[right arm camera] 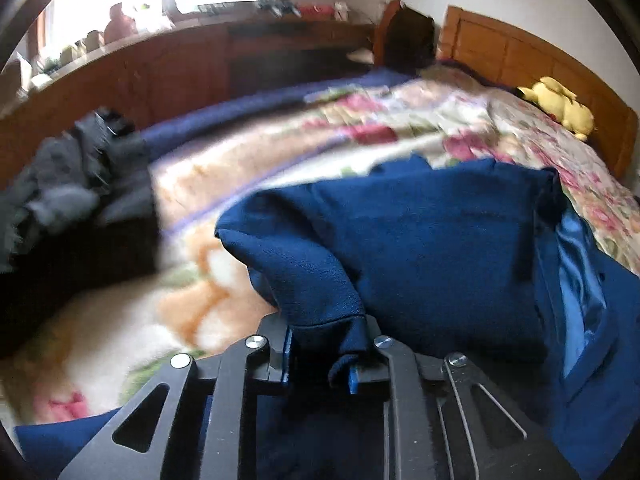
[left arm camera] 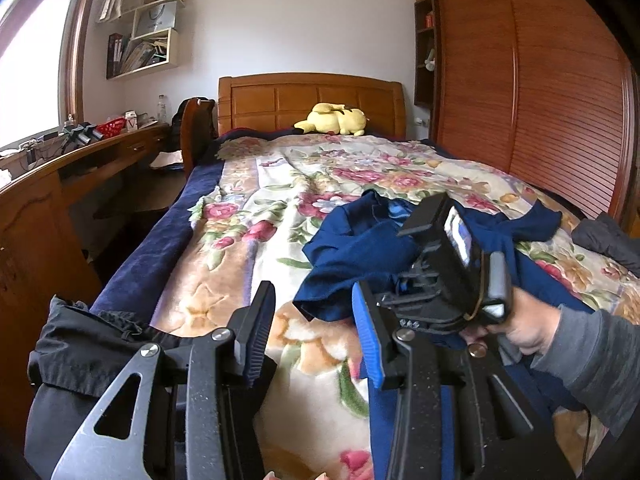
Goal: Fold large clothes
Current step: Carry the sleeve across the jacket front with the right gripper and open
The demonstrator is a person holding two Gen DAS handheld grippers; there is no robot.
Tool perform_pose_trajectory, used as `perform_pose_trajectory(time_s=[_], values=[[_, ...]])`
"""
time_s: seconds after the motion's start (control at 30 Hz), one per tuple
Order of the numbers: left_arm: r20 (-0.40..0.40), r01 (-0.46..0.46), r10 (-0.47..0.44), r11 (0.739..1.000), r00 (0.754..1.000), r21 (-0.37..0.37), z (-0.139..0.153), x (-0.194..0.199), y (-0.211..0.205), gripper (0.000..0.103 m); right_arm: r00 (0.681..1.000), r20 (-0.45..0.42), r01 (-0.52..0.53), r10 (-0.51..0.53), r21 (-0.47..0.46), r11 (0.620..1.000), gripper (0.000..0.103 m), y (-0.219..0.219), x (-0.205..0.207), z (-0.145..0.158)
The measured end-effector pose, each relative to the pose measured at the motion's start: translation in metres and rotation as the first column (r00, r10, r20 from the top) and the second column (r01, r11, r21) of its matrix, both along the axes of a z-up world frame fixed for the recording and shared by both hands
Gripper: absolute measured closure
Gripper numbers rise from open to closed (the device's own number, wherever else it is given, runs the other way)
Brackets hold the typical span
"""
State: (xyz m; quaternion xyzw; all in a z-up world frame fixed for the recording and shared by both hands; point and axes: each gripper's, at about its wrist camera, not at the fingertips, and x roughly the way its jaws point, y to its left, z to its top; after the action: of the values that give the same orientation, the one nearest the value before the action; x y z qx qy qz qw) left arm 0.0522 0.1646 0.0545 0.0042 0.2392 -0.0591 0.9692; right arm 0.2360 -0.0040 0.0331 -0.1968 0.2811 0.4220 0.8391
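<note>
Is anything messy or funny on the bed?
Yes. The blue garment lies crumpled in a heap on the floral blanket, one edge pinched in the right gripper. A black garment sits bunched at the bed's left edge. The left gripper is open.

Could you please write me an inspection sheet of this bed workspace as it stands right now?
Surface: bed covered by a floral fleece blanket over a dark blue underlay.
Job's things: crumpled navy blue garment with shiny blue lining near the foot of the bed.
Clutter: black jacket at the bed's left edge; dark grey cloth at the right edge; yellow plush toy by the headboard.
Grippers: left gripper open, holding nothing; right gripper shut on a fold of the navy garment.
Cables: thin black cable by the grey sleeve; wires on the desk.
Surroundings: wooden desk, wall shelves, slatted wooden wardrobe.
</note>
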Motion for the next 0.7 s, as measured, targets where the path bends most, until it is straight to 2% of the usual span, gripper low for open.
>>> perform_pose_trajectory(time_s=[0.17, 0.37, 0.53, 0.63, 0.7], values=[[-0.011, 0.013, -0.013, 1.000, 1.000, -0.001, -0.004, 0.006, -0.006, 0.062, 0.998, 0.059, -0.005, 0.003, 0.031, 1.000, 0.086, -0.020, -0.016, 0.018], [-0.023, 0.027, -0.027, 1.000, 0.999, 0.001, -0.007, 0.013, -0.018, 0.061, 0.995, 0.082, 0.038, -0.050, 0.140, 0.989, 0.086, -0.056, -0.024, 0.044], [-0.033, 0.048, -0.047, 0.999, 0.998, 0.013, -0.011, 0.019, -0.032, 0.061, 0.983, 0.109, 0.122, -0.145, 0.193, 0.974, 0.086, -0.087, -0.027, 0.056], [-0.040, 0.056, -0.056, 0.998, 0.998, 0.022, -0.013, 0.023, -0.040, 0.061, 0.971, 0.092, 0.196, -0.222, 0.232, 0.953, 0.086, -0.106, -0.022, 0.060], [-0.044, 0.066, -0.065, 0.998, 0.997, 0.023, -0.014, 0.025, -0.044, 0.061, 0.961, 0.084, 0.241, -0.265, 0.226, 0.944, 0.086, -0.113, -0.016, 0.060]])
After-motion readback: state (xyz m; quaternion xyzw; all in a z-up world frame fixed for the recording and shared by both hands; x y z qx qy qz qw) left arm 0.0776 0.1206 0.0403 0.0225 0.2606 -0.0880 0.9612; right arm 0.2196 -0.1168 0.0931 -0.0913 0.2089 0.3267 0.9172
